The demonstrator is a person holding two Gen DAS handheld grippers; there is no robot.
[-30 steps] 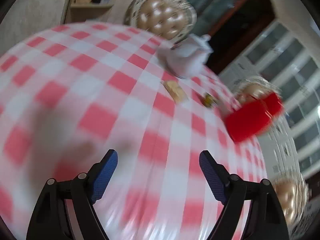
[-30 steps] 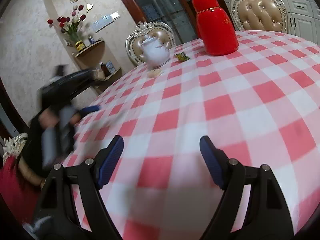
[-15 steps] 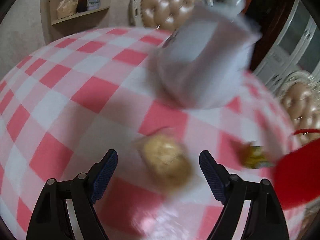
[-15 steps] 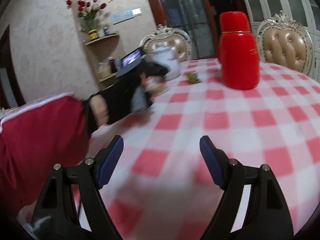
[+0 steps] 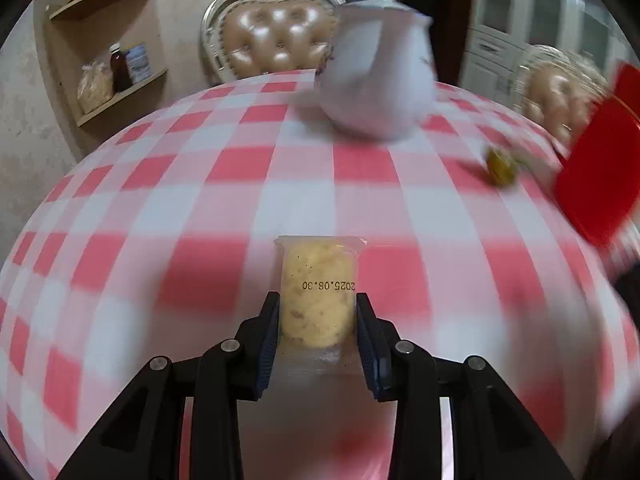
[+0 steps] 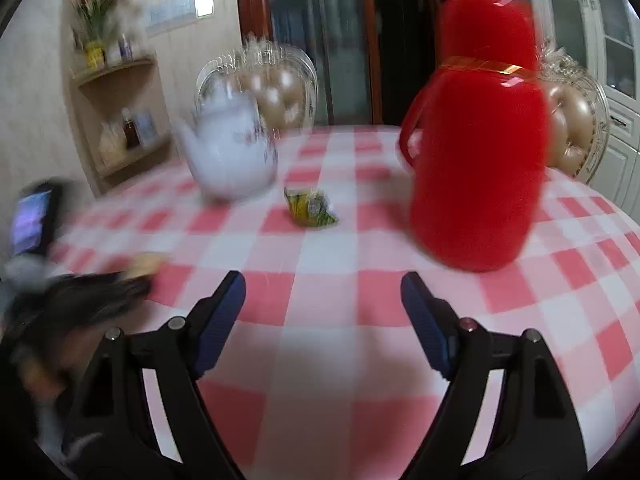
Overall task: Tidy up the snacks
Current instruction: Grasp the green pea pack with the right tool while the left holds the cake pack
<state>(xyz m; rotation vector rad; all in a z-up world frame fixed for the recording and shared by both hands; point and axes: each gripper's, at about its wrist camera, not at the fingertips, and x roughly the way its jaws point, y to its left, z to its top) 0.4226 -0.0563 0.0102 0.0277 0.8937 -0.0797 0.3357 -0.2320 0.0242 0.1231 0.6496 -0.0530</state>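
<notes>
The one thing I can read is a printed date, "2025.08.30", in dark digits on the clear wrapper of the pastry packet (image 5: 318,292), low in the centre of the left wrist view; it appears upside down there. The left tool (image 5: 317,336) is clamped on that packet just below the stamp. On the yellow-green snack packet (image 6: 310,208), mid-frame in the right wrist view, I see some printing but cannot make it out through the blur. The bottle and jar labels on the corner shelf (image 5: 120,92), upper left, are too small to read.
</notes>
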